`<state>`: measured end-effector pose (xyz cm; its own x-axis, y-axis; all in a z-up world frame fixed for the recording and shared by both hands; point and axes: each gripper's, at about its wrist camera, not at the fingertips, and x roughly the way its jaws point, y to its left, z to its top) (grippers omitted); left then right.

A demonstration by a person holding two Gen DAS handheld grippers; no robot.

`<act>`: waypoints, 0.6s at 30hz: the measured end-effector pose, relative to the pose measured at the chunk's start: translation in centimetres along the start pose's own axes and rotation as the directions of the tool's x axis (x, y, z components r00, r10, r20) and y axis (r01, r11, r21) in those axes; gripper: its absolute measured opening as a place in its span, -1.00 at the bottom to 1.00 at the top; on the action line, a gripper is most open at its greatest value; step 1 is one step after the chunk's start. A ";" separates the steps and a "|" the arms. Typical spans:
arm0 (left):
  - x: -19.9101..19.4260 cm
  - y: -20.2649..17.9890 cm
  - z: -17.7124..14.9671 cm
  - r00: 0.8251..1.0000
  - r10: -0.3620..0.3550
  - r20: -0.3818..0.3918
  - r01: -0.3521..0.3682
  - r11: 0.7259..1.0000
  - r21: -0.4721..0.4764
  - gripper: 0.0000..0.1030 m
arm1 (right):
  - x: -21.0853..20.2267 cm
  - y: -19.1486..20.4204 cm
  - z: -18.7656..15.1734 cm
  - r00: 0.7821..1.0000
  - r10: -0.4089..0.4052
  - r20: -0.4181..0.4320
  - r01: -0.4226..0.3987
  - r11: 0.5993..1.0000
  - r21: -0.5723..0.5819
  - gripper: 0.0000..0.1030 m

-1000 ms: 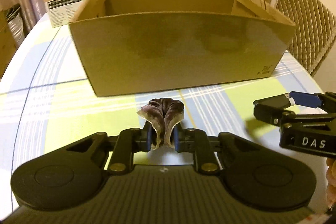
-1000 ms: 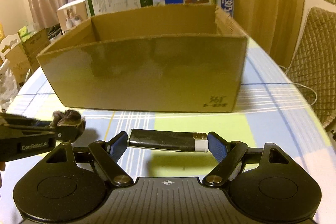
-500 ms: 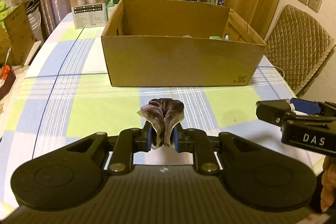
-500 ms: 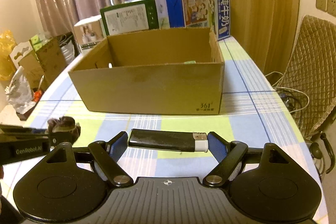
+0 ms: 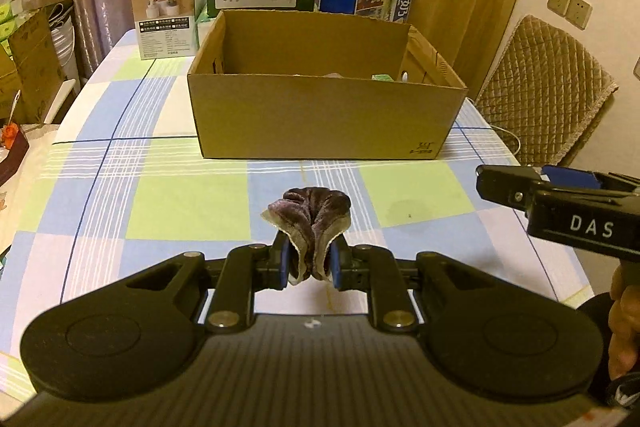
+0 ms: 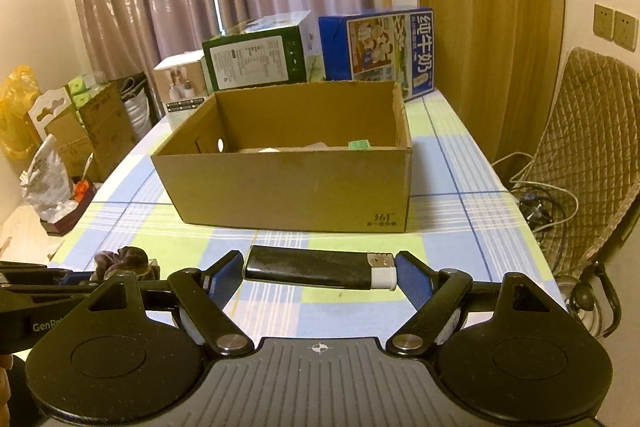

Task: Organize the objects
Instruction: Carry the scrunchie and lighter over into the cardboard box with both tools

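Left wrist view: my left gripper (image 5: 307, 263) jaws clamp a purple scrunchie (image 5: 309, 223); right gripper (image 6: 320, 273) jaws clamp a black lighter (image 6: 316, 267) before the cardboard box (image 6: 288, 187).

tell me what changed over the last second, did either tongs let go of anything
Neither let go. Both tongs rose and drew back from the cardboard box, so its inside now shows. The left tongs stay shut on the purple scrunchie; the right tongs keep the black lighter clamped end to end. The box has not moved on the checked tablecloth.
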<state>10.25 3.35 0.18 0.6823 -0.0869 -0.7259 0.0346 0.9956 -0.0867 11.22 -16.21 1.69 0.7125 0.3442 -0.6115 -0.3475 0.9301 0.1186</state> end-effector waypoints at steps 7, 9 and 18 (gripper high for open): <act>-0.9 -0.5 0.1 1.000 -0.012 0.011 0.012 1.000 -0.005 -0.70 | -0.7 0.0 0.1 1.000 0.000 -0.006 0.000 1.000 0.006 0.53; -1.2 -0.6 0.2 1.000 -0.015 0.015 0.015 1.000 -0.004 -0.70 | -0.9 -0.1 0.2 1.000 0.001 -0.006 -0.001 1.000 0.010 0.53; -1.4 -1.3 0.9 0.999 -0.033 0.028 0.033 0.999 0.004 -0.70 | -1.4 -0.4 0.7 1.000 -0.009 -0.006 0.010 1.000 0.016 0.53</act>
<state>9.91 2.18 1.99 0.7009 -0.1186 -0.7033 0.0597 0.9924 -0.1078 10.78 -16.97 3.00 0.7121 0.3346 -0.6173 -0.3306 0.9354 0.1256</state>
